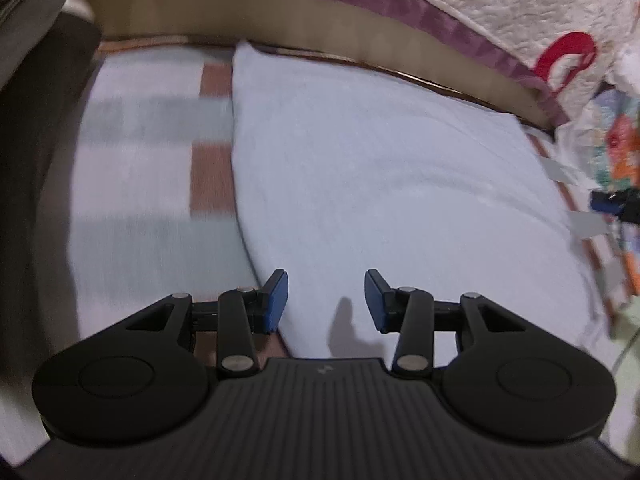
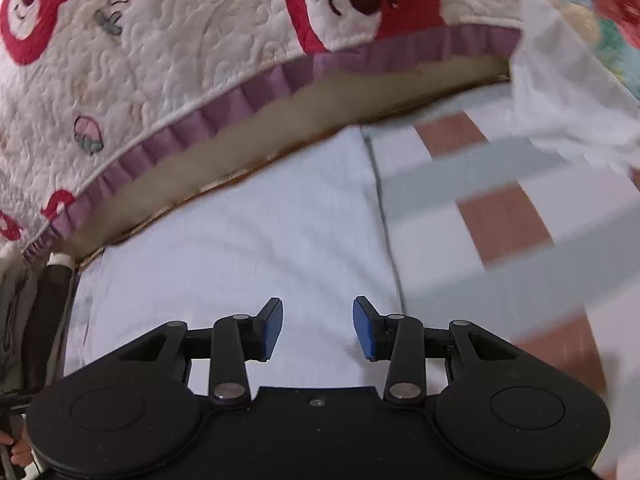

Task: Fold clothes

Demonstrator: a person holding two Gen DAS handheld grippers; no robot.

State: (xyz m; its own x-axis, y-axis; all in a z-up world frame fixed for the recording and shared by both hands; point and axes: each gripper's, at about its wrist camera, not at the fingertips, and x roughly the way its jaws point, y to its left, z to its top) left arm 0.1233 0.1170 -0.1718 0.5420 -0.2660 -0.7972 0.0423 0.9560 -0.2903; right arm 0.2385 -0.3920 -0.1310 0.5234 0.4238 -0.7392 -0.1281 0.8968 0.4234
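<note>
We hold the left gripper [image 1: 326, 300] and right gripper [image 2: 318, 329] with jaws open and empty above the folded pale blue cloth [image 1: 380, 184], which lies flat on the checked sheet [image 2: 500, 208].

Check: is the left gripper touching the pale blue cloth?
Apart. In the left wrist view the left gripper hangs open above the pale blue cloth, casting a separate shadow, nothing between its pads.

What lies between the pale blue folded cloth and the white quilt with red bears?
A tan bed edge and the quilt's purple frill above the cloth, in the right wrist view.
</note>
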